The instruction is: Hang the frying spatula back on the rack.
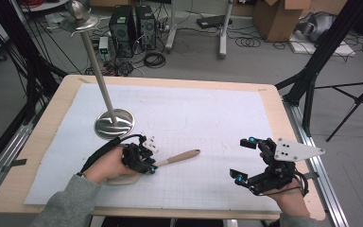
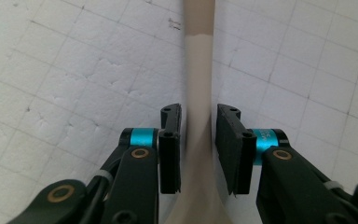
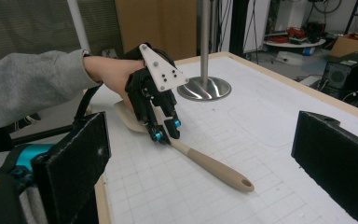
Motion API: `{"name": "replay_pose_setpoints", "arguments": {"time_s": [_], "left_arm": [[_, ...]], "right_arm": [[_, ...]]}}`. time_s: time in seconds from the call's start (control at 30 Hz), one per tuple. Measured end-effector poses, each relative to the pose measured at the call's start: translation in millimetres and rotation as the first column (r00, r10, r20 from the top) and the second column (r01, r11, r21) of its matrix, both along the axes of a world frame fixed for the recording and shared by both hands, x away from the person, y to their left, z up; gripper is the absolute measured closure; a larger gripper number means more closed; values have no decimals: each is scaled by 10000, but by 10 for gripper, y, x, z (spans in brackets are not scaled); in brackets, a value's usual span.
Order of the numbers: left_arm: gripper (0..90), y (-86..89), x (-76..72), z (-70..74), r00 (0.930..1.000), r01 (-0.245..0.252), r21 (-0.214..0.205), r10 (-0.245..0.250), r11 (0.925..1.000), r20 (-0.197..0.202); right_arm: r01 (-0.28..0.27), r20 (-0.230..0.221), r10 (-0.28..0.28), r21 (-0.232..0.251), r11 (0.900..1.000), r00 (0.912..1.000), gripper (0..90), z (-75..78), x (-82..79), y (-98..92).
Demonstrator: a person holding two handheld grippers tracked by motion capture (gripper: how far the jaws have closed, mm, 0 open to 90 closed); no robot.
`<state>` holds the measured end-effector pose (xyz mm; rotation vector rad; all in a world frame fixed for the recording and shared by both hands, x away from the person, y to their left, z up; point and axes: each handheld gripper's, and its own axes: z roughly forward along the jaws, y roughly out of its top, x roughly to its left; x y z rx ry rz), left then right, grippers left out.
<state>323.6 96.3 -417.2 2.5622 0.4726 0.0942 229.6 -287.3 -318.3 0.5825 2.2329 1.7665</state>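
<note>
So the spatula (image 1: 170, 161) lies flat on the mat (image 1: 208, 113), which covers most of the table (image 1: 47, 123), toward the near left part. Its handle points right toward the middle, blade end back toward the person under the left gripper (image 1: 147, 163). The metal stand (image 1: 114, 124) sits just behind it, farther left-back on the mat. The right gripper (image 1: 244, 161) hangs over the mat's near right corner, well apart from the spatula

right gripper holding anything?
No. In the right gripper view the right gripper has its jaws wide apart with nothing between them; the spatula lies farther off at the left gripper.
</note>
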Motion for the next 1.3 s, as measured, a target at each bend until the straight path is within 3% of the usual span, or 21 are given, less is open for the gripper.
{"name": "replay_pose_setpoints", "arguments": {"time_s": [0.1, 0.43, 0.77, 1.1, 1.2, 1.3], "left_arm": [[771, 17, 16, -3, 9999, 123, -124, -123, 9998, -15], [774, 64, 28, -21, 9996, 255, -489, -259, 9985, -79], [775, 95, 21, 12, 9989, 457, -414, -452, 9981, 140], [775, 354, 41, 153, 9995, -35, -1207, 73, 9927, 318], [775, 432, 2, 233, 9988, 138, -1757, -51, 9844, 495], [775, 466, -29, 299, 9978, 134, -1916, -7, 9814, 661]], "right_arm": [[-29, -8, 29, 17, 10000, 10000, 34, 5, 3, 9], [-190, 132, 189, 62, 9998, 9997, 33, 39, -4, 36], [-115, 120, 114, 127, 9999, 9999, 33, 41, -2, 16], [-141, 115, 140, 106, 9998, 9998, 34, 38, 26, 27], [-213, 141, 211, 134, 9997, 9997, 34, 37, 57, 51], [-222, 108, 220, 168, 9996, 9997, 34, 33, 85, 65]]}}
